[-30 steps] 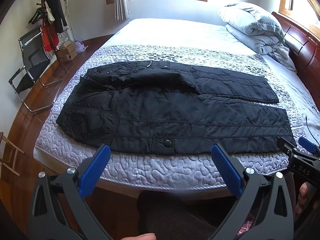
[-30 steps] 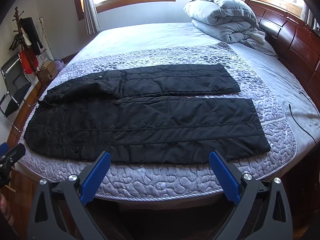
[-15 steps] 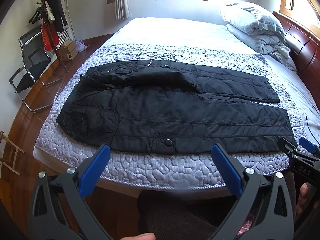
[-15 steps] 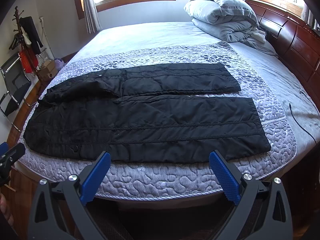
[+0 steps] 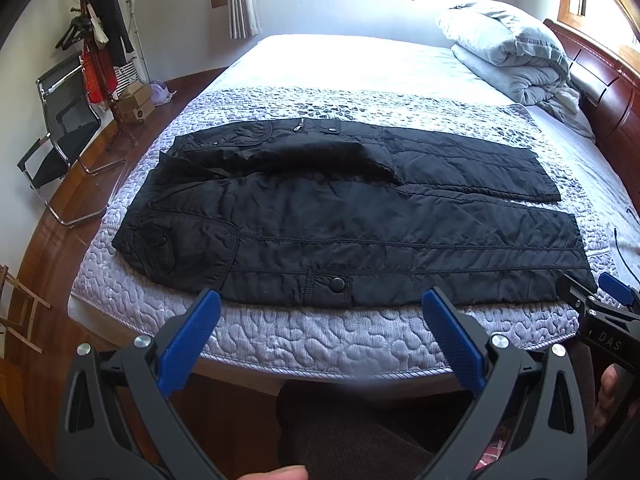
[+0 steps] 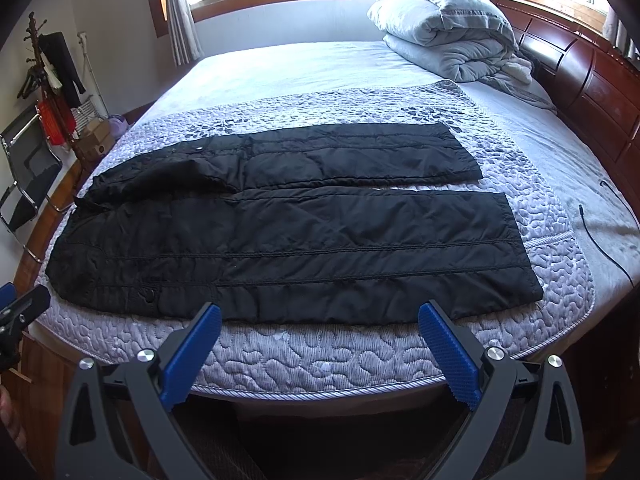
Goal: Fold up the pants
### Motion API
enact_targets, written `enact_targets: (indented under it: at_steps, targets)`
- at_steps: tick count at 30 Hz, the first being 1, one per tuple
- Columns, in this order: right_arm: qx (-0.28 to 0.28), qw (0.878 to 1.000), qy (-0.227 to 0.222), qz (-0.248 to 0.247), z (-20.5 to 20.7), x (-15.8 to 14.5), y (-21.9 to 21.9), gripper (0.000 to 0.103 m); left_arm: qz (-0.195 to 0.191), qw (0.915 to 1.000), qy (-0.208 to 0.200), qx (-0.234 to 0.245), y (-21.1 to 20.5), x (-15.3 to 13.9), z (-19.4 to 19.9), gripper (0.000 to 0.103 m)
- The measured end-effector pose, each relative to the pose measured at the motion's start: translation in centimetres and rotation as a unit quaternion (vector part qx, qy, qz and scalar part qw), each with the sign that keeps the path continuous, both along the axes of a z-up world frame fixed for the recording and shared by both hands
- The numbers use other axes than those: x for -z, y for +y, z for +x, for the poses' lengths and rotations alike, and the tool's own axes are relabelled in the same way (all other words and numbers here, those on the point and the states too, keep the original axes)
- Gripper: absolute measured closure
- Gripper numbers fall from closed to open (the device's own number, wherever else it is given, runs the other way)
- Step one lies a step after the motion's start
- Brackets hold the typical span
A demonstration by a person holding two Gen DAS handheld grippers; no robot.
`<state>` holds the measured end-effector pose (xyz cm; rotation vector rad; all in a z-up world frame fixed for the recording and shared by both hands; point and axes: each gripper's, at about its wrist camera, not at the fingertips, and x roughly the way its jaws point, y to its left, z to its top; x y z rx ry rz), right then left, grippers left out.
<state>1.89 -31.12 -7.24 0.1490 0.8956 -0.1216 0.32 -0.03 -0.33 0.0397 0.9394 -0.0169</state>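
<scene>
Black quilted pants [image 5: 340, 216] lie flat across the near part of the bed, waist to the left, both legs running right side by side; they also show in the right wrist view [image 6: 280, 232]. My left gripper [image 5: 320, 308] is open and empty, held just short of the pants' near edge by the snap button [image 5: 338, 284]. My right gripper [image 6: 320, 316] is open and empty, at the near edge of the near leg. The right gripper shows at the right edge of the left wrist view [image 5: 600, 300].
The pants lie on a grey quilted mattress pad [image 5: 320, 340] on a bed with a dark wooden headboard [image 6: 580, 80] at right. A folded grey duvet [image 6: 448, 36] sits at the far right. A black cable [image 6: 604, 236] lies right. A chair [image 5: 60, 128] and coat rack [image 5: 96, 40] stand left.
Both views have shifted slightly: the pants sit a little higher and closer in frame. Both grippers stay open and empty.
</scene>
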Motion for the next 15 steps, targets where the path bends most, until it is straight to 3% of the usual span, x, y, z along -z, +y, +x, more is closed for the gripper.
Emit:
enact_targets:
  at_steps: [15]
  targets:
    - [0.001,1.0,0.007,0.002,0.25,0.45,-0.3,0.003,0.001,1.0,0.002,0.001,-0.26,0.11,0.17,0.002]
